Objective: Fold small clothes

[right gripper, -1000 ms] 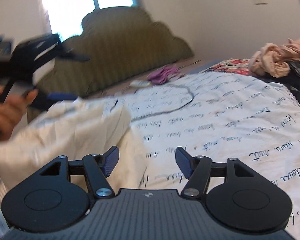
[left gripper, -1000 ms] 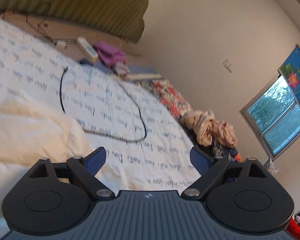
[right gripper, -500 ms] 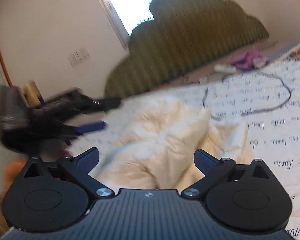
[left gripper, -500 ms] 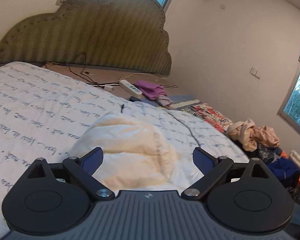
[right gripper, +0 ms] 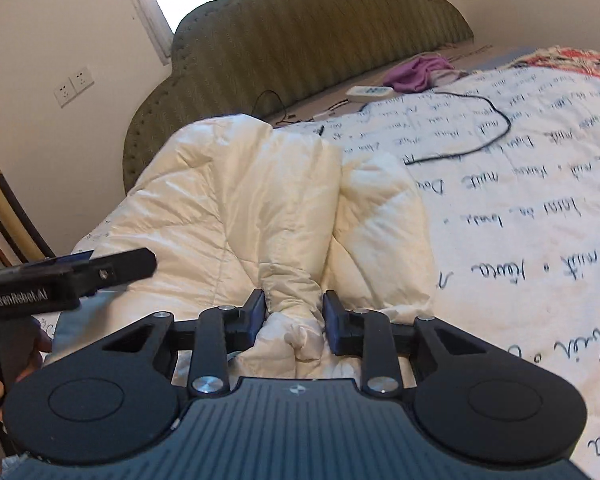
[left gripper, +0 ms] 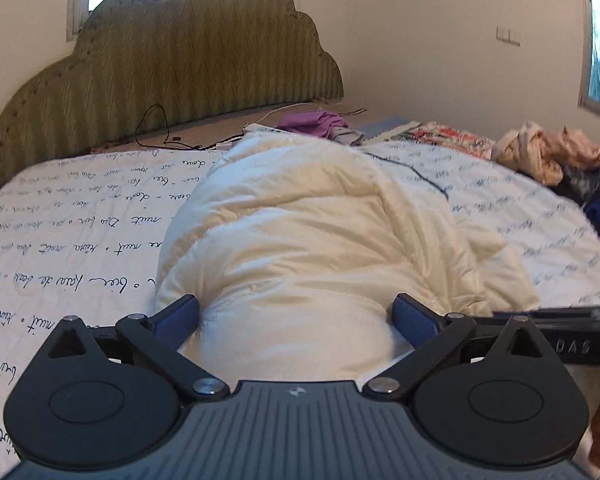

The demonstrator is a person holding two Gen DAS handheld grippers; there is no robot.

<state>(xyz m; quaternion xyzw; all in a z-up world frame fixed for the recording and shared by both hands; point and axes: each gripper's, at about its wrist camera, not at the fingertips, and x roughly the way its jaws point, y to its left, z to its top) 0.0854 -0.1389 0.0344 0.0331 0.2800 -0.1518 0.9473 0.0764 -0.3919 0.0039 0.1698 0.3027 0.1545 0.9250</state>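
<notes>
Right gripper (right gripper: 294,314) low, clenched on cream jacket (right gripper: 260,216) fold; left gripper (left gripper: 296,316) released, level, straddling jacket.

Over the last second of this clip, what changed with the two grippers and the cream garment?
The right gripper moved in and closed its fingers on a bunched fold of the cream padded garment. The left gripper swung toward the garment and now straddles it, open. The black cable and purple cloth stayed put on the bed.
</notes>
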